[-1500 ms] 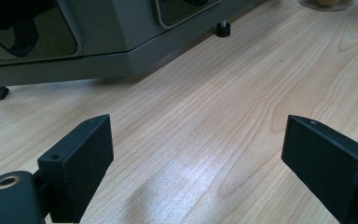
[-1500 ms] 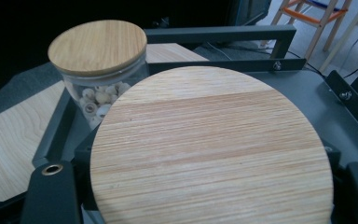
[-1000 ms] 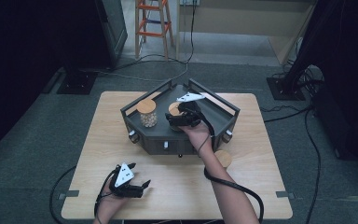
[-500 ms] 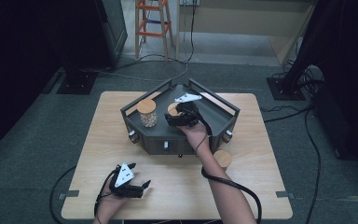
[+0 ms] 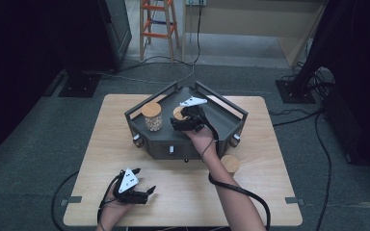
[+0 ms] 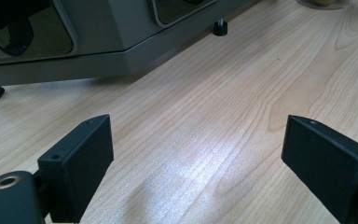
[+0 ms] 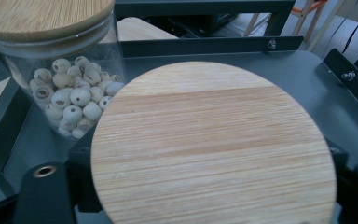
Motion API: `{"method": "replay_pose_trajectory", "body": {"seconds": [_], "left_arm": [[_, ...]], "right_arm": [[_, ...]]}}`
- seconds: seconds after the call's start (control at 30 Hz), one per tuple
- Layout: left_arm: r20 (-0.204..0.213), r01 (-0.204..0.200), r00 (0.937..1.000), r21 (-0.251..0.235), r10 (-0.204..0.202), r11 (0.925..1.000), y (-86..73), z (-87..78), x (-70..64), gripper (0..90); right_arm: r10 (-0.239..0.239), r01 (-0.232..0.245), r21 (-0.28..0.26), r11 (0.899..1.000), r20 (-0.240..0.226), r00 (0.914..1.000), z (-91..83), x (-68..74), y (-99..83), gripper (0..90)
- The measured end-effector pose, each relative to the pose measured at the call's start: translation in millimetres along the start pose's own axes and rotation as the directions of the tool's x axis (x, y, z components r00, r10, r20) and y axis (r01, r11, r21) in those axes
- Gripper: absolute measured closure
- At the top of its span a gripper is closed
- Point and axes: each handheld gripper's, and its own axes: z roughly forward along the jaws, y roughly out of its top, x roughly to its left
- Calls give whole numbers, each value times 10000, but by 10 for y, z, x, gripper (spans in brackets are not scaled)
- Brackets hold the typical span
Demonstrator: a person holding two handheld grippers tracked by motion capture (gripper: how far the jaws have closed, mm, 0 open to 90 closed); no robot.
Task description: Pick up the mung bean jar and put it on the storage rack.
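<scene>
Two grippers | right gripper (image 5: 182, 121) clamps round wooden-lidded jar (image 7: 214, 144) on dark grey metal tray (image 5: 226, 120), beside bead-filled glass jar (image 5: 152, 116) | left gripper (image 5: 147, 193) wide open, empty, near tray's front.

Both handheld tools are matte black with flat blocky jaws: the left tool (image 5: 147, 194) and right tool (image 5: 174, 125) each carry a pale grey three-cornered plate and trail a black cable.

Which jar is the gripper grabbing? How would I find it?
Look on the dark tray in the middle of the wooden table. Two wood-lidded jars stand there; it's the right one, between the right gripper jaws, not the bead jar beside it.
</scene>
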Motion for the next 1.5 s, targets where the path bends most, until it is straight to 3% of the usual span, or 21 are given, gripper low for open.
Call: {"method": "replay_pose_trajectory", "body": {"seconds": [0.2,1.03,1.3,1.5], "left_arm": [[-7,-38,10000,9,38,10000,2,0,-1,90],[-37,42,10000,9,-42,10000,1,2,-4,90],[-30,45,10000,16,-45,10000,2,3,-7,90],[-39,57,10000,22,-57,10000,3,5,-7,89]], "right_arm": [[67,-66,97,9999,-188,9998,-19,-47,8,157],[276,-281,-99,9996,-453,9986,-360,-172,-196,157],[184,-189,-95,9998,-505,9986,-454,-152,-243,158],[124,-137,-149,9998,-797,9967,-513,-192,-298,158]]}}
